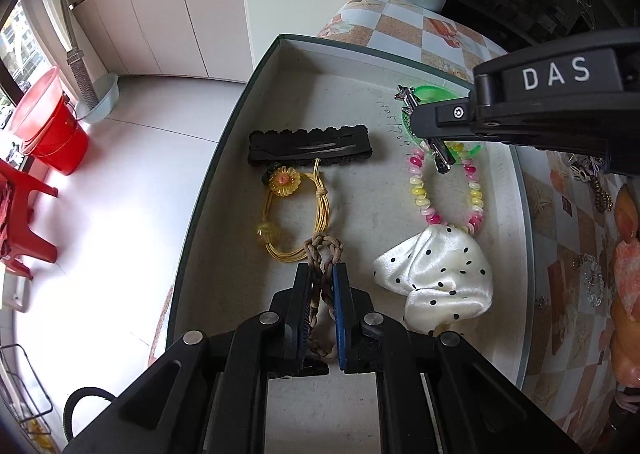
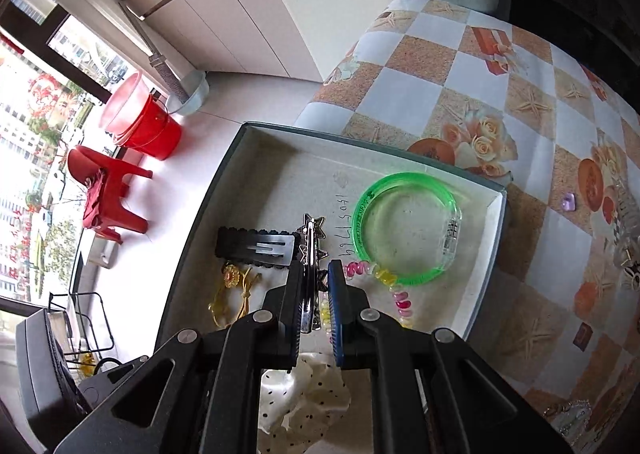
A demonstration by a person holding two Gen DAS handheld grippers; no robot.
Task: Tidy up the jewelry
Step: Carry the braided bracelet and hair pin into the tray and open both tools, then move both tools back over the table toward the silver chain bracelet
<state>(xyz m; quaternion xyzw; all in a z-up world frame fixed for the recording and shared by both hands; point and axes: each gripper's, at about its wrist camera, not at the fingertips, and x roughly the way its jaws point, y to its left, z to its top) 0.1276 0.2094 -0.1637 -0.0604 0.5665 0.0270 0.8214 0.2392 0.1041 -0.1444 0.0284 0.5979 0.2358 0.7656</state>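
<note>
The left claw [image 1: 322,274] is clamped on a brown braided cord bracelet [image 1: 325,250], holding it just above the floor of an open grey box [image 1: 224,157] that sits at the bench [image 2: 420,93] edge nearest the room's floor. The right claw [image 2: 314,274] grips a silver star-studded hair clip [image 2: 310,238] over the same box. Inside the box lie a black scalloped hair clip [image 1: 308,145], a yellow cord hair tie with a flower [image 1: 294,209], a pink-and-yellow bead bracelet [image 1: 420,189], a green translucent bangle [image 2: 404,225] toward the far corner, and a white polka-dot scrunchie [image 1: 436,274]. More jewellery [image 1: 592,278] lies on the patterned bench cloth beyond the box's right wall.
</note>
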